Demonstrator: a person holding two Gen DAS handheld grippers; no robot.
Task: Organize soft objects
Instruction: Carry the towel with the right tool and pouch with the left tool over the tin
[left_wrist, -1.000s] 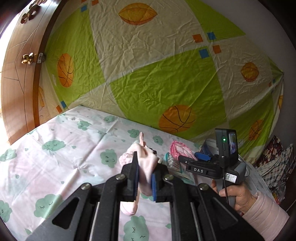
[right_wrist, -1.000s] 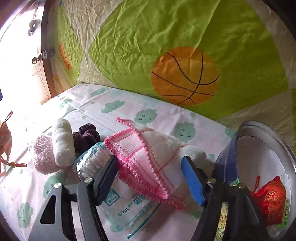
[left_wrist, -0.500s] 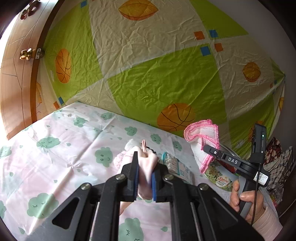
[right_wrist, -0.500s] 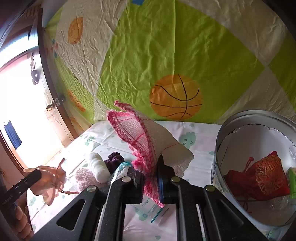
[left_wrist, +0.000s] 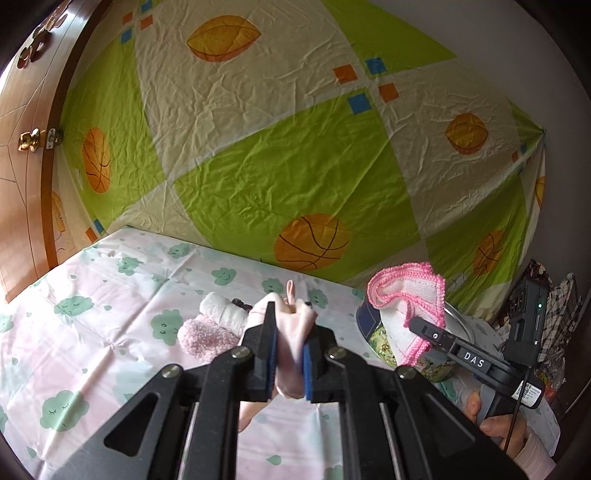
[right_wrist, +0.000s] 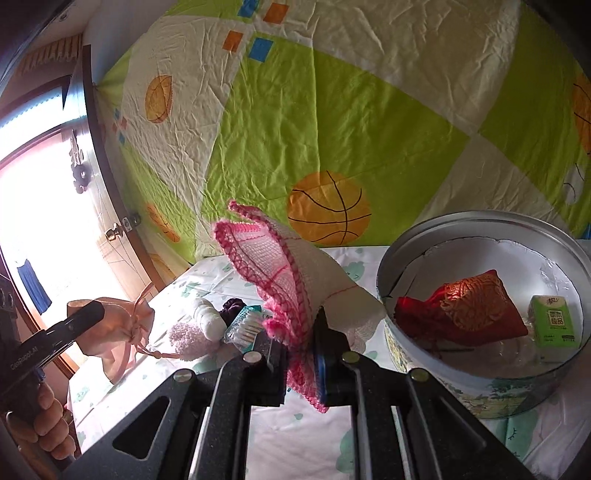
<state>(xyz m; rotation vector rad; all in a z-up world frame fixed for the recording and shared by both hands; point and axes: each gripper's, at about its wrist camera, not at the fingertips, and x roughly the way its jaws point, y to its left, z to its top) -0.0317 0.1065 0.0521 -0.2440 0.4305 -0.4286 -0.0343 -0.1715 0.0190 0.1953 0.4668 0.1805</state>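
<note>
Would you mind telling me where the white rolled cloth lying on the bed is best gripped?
Grip the white rolled cloth across its middle, coming from above. It lies as a short cylinder, so its narrow width fits between the fingers. The fluffy pink piece and dark purple item crowd its sides.

1. I am working in a home bedroom.
2. Evidence: a bed sheet (left_wrist: 92, 332) printed with green clouds, a basketball-patterned quilt (left_wrist: 295, 147) hung behind it, and a wooden door (left_wrist: 18, 166) with a brass knob (left_wrist: 29, 140).
</note>
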